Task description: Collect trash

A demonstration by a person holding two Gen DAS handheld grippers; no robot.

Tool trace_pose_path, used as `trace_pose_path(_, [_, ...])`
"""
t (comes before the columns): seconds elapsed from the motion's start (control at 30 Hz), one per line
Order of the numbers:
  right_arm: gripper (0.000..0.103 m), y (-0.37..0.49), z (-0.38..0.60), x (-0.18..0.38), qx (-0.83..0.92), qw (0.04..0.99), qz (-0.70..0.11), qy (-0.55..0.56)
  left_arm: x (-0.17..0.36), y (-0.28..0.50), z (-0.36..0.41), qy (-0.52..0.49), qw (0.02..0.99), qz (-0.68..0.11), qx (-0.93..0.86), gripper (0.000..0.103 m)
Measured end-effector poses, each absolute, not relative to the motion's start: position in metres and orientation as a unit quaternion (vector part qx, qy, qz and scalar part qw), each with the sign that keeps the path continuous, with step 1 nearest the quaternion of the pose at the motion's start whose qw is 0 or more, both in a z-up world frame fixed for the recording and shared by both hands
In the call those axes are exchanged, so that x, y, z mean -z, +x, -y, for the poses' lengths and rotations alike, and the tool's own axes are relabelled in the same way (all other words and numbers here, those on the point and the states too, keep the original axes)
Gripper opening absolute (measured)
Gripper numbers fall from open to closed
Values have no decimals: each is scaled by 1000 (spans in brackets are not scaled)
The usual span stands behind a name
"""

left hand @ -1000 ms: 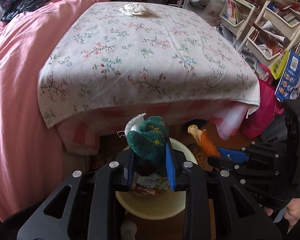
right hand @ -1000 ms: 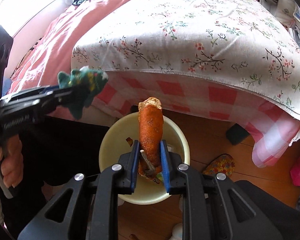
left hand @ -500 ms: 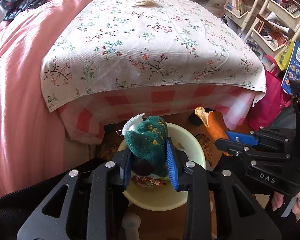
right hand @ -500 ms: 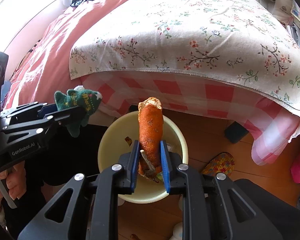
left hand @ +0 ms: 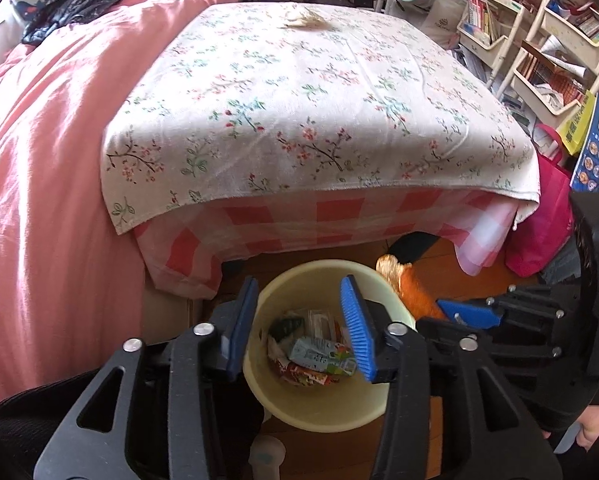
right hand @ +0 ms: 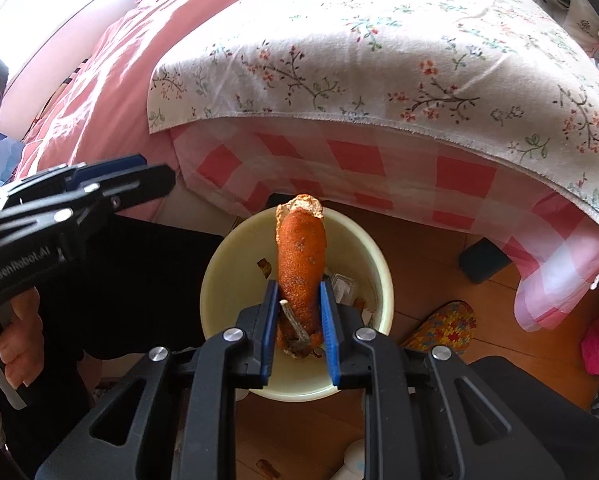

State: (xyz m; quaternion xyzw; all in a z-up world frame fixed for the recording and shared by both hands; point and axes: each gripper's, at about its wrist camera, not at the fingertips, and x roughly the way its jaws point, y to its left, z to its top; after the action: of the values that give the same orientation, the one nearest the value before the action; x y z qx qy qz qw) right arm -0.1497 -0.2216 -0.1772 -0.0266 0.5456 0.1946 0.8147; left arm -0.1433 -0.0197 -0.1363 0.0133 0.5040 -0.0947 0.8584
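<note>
Orange peel (right hand: pixel 301 258), long axis pointing away toward the table (right hand: pixel 379 60), is clamped in the right gripper (right hand: pixel 298 308) over the bin (right hand: pixel 219 280); the left gripper (left hand: pixel 297 312) is opening, empty.

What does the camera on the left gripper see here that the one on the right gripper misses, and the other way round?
Only the left wrist view shows the wrappers at the bottom of the cream bin, the bookshelves and the pink bag. Its own left gripper is opening, with nothing between its jaws.

Only the right wrist view shows the flowered slipper on the floor and the hand holding the left gripper.

Both show the bin, the floral tablecloth, the pink bedding and the orange peel clamped in the right gripper.
</note>
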Motion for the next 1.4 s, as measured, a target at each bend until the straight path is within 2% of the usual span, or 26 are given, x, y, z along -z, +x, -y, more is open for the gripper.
trace_pose_path(0.07, [27, -149, 219, 181, -199, 809, -552, -23, 131, -144, 18, 7, 867, -489, 92, 50])
trace_pose_path(0.13, [61, -148, 218, 182, -199, 812, -549, -16, 123, -146, 16, 3, 881, -465, 84, 59])
trace_pose_path(0.2, [62, -148, 217, 177, -202, 819, -537, -12, 113, -148, 13, 0, 897, -436, 71, 68])
trace_pose_path(0.3, [64, -148, 218, 168, -198, 833, -516, -6, 102, -150, 8, -8, 914, -403, 48, 77])
trace_pose_path(0.6, [81, -153, 223, 136, -149, 891, -428, -22, 85, -155, 5, 2, 939, -343, 11, 87])
trace_pose_path(0.73, [86, -152, 229, 128, -129, 908, -398, -19, 83, -154, 5, 2, 939, -343, 10, 89])
trace_pose_path(1.4, [87, -153, 241, 119, -91, 926, -365, -15, 84, -154, 3, -7, 942, -335, 0, 91])
